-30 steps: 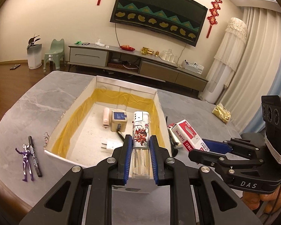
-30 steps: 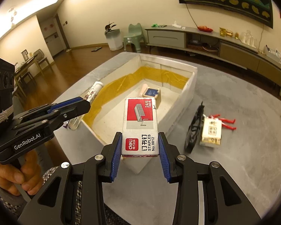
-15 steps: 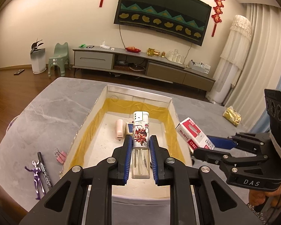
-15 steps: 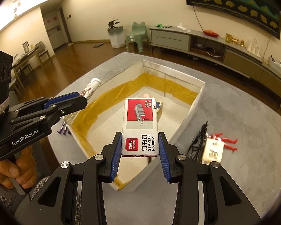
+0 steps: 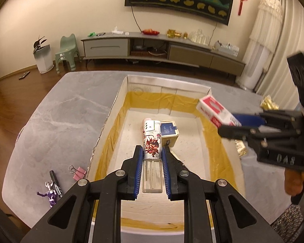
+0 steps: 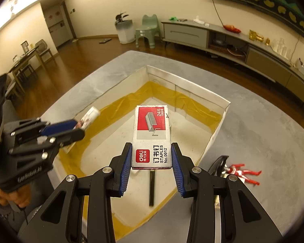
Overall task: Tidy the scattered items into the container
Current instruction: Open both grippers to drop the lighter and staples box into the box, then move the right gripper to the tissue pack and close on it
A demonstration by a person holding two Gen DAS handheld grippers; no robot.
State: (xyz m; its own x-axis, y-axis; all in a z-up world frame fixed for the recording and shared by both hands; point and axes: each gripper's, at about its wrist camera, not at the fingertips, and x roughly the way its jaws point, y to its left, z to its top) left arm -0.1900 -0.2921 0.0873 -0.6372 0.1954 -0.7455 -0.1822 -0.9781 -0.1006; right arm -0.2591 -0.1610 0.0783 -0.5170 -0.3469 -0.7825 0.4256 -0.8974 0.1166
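Observation:
A white cardboard box [image 5: 168,82] lined with yellow tape stands on the grey table. My left gripper [image 5: 152,148] is shut on a white lighter [image 5: 152,139] with a cartoon print, held over the box's inside. In the right wrist view, my right gripper [image 6: 151,144] is shut on a red and white staples box [image 6: 152,129], also held above the cardboard box [image 6: 187,86]. Each gripper shows in the other's view: the right gripper [image 5: 231,124] with the staples box [image 5: 213,111], the left gripper [image 6: 79,128] with the lighter [image 6: 89,117].
Inside the box lie a blue-topped tin [image 5: 169,131] and a black pen [image 6: 151,186]. Left of the box lie a pink binder clip [image 5: 79,172], a black marker [image 5: 56,185] and a purple figure [image 5: 49,194]. A red figure [image 6: 242,172] and a black object [image 6: 218,165] lie on its right.
Both grippers have moved forward from the box's near edge to above its interior, each still holding its item. The right gripper has swung in over the right wall.

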